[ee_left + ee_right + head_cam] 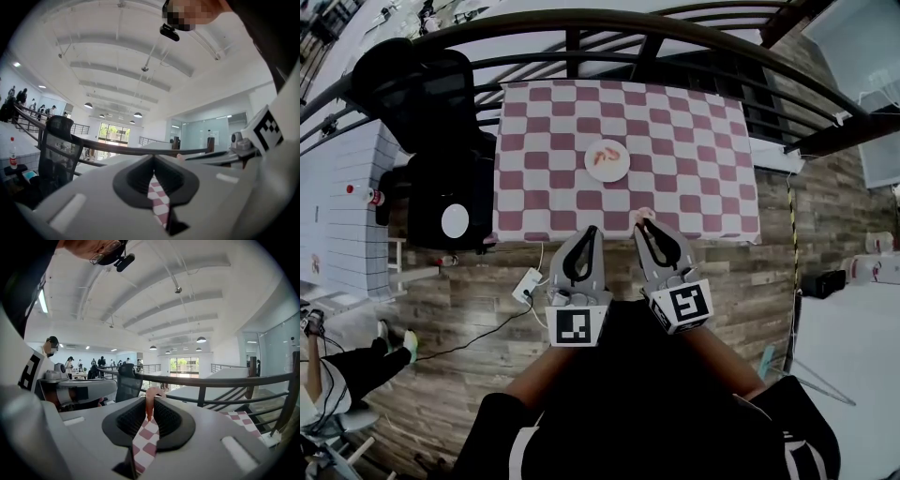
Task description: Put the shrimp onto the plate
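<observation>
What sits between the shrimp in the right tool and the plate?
Only bare checkered tablecloth. The head view shows the right tool gripping the shrimp at the cloth's near edge, with the plate farther in.

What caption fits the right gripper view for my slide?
Right tool pinching a pink shrimp at its tips, checkered tablecloth below.

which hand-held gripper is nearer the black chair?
Left. The left hand-held gripper is just right of the chair; the right hand-held gripper is farther right, holding a shrimp.
</observation>
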{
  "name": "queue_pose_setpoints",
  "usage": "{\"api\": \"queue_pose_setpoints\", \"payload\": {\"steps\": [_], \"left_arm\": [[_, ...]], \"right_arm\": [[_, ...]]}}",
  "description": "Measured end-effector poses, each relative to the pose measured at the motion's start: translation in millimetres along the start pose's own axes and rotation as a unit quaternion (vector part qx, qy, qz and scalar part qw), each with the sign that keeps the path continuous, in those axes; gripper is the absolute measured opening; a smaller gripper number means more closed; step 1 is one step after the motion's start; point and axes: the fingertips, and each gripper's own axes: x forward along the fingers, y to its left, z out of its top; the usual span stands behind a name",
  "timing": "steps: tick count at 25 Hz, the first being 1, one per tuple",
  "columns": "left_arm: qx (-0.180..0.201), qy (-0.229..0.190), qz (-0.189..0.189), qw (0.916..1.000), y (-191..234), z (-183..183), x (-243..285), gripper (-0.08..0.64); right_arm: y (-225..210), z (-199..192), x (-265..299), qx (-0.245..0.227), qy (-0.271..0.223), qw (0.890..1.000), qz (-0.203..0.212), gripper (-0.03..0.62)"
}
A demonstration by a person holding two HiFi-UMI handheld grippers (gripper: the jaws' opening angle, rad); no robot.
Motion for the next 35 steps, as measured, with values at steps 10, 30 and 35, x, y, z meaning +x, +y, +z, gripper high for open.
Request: {"api": "queue_pose_setpoints", "payload": {"steps": [10,30,35], "left_arm": [[-0.014,0.028,-0.001,0.9995,14,-18,45,0.009],[0.021,0.016,0.121,0.9924,54,-10,124,0.009],[0.012,0.016,0.150,0.9886,64,-22,136,0.009]], "right_arm": [[-18,1,27,0.032,0.014,0.999,0.004,0.052],[-67,-13,136,0.020,0.075,0.982,0.169,0.052],[-75,-33,159,-0.014,0.099,0.976,0.193,0.052]]}}
